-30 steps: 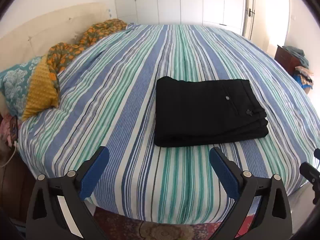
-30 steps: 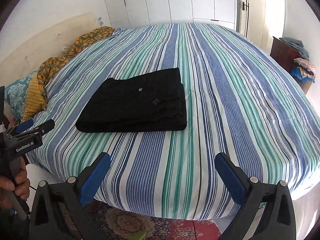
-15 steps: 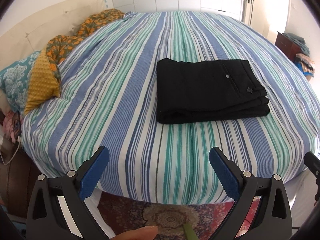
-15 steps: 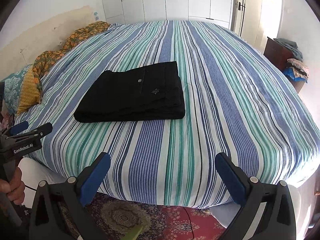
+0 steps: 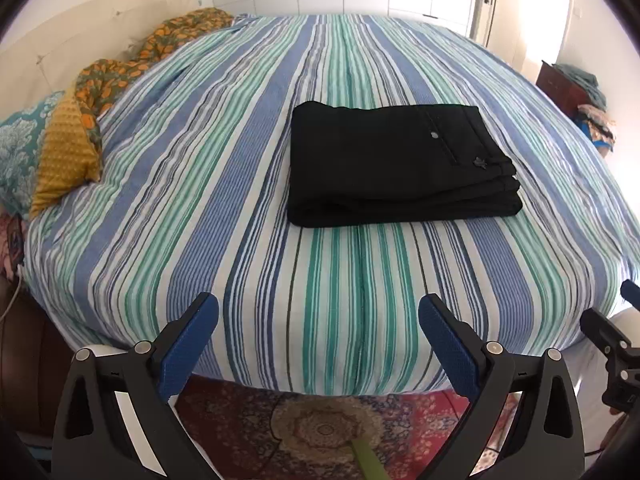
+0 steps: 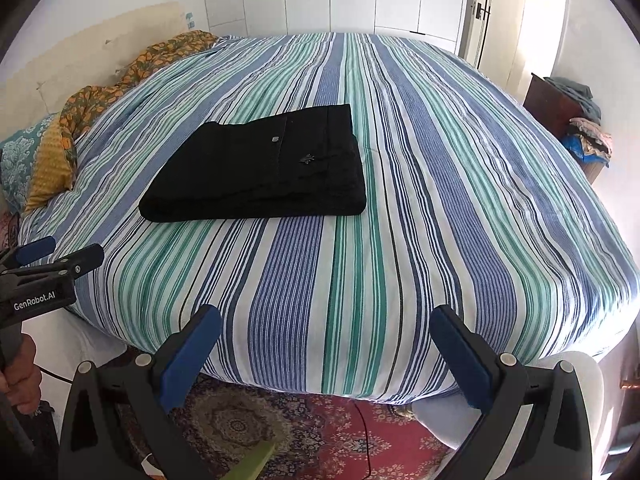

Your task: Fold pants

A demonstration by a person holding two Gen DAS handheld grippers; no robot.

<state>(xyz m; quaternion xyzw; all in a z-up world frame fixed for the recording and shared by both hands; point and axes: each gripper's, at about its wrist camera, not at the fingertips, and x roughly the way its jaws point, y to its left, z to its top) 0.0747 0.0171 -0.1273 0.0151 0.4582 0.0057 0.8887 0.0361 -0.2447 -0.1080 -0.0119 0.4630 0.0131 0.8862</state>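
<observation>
Several layers of soft black cloth pants [image 5: 396, 164] lie folded in a neat rectangle mid-bed, well back from the striped bedspread's [image 5: 224, 216] near edge. Left gripper [image 5: 319, 340] and right gripper [image 6: 326, 350] hang wide, empty. Limp, light stack; best pinched at its thick near fold.

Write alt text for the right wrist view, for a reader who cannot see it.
Black pants lie folded in a neat rectangle on a striped bed, untouched. The right gripper is open and empty past the bed's near edge, above a patterned rug; the left gripper shows at far left.
</observation>
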